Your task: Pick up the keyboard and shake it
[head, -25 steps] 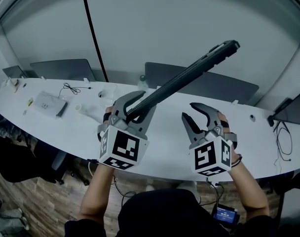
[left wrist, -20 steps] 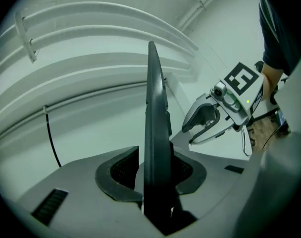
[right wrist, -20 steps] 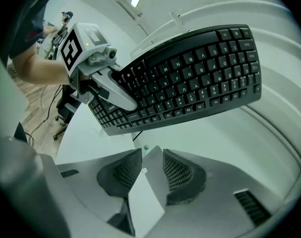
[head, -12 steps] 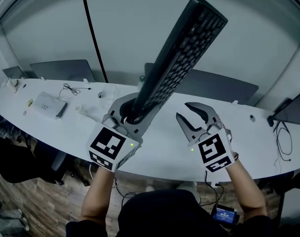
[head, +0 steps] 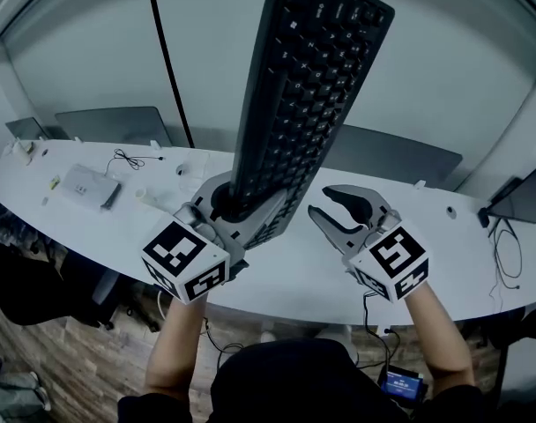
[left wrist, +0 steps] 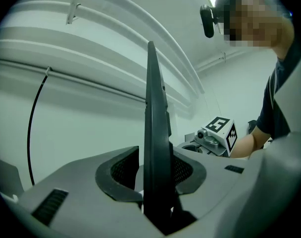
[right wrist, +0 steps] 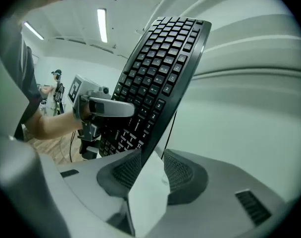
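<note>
While your left claw (head: 241,205) clamps its lower end, keyboard (head: 312,77): stands nearly upright above that claw, keys facing you.
Left claw: jaws narrow, pads pressed on both faces of the keyboard.
Right claw (head: 321,203): jaws apart, nothing between them; the keyboard is just beside it, not touching.
Counter (head: 118,227): below both claws.

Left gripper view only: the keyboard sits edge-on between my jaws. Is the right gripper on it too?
Observer: No. The right gripper is open, beside the keyboard, not touching it.
Operator: Which way do the keys face?
Observer: Toward the right gripper; its view shows the key rows.
Operator: Where does my gripper hold it?
Observer: The left gripper clamps it near its lower end; it rises steeply above the white desk.
</note>
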The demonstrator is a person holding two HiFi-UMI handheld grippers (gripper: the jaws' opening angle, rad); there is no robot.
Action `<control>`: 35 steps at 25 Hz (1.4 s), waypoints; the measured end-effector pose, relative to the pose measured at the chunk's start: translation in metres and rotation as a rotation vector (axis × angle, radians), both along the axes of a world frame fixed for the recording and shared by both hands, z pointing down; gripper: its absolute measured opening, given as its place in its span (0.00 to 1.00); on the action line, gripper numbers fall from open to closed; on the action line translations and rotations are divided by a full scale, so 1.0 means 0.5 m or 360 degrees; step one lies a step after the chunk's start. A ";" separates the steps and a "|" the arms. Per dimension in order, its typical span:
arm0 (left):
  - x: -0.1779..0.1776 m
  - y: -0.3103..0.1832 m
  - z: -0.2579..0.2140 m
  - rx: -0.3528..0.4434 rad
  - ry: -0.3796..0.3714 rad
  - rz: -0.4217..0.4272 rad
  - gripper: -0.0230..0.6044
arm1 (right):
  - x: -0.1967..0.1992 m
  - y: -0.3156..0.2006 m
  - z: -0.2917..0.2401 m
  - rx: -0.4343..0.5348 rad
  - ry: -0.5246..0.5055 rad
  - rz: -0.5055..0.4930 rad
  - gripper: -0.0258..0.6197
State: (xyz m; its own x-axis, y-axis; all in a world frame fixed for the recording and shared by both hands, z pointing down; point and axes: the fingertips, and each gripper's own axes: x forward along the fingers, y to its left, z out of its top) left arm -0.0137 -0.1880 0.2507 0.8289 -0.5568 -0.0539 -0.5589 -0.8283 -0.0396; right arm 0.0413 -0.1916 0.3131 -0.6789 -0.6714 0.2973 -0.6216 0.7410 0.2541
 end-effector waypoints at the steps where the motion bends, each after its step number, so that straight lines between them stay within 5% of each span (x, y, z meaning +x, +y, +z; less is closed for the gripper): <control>1: 0.001 0.004 -0.001 -0.0009 0.0016 0.0022 0.25 | -0.005 0.006 -0.001 -0.0015 -0.0019 -0.0032 0.26; 19: 0.069 0.066 -0.003 -0.0295 0.0443 0.0600 0.25 | 0.007 0.088 -0.013 -0.0449 -0.0622 -0.0548 0.31; 28: 0.076 0.072 0.002 -0.0388 0.0501 0.0787 0.25 | -0.050 0.105 -0.006 -0.0557 -0.0710 -0.0758 0.30; 35: 0.071 0.072 0.004 -0.0425 0.0483 0.0815 0.25 | -0.081 0.117 -0.008 -0.0607 -0.0706 -0.0824 0.20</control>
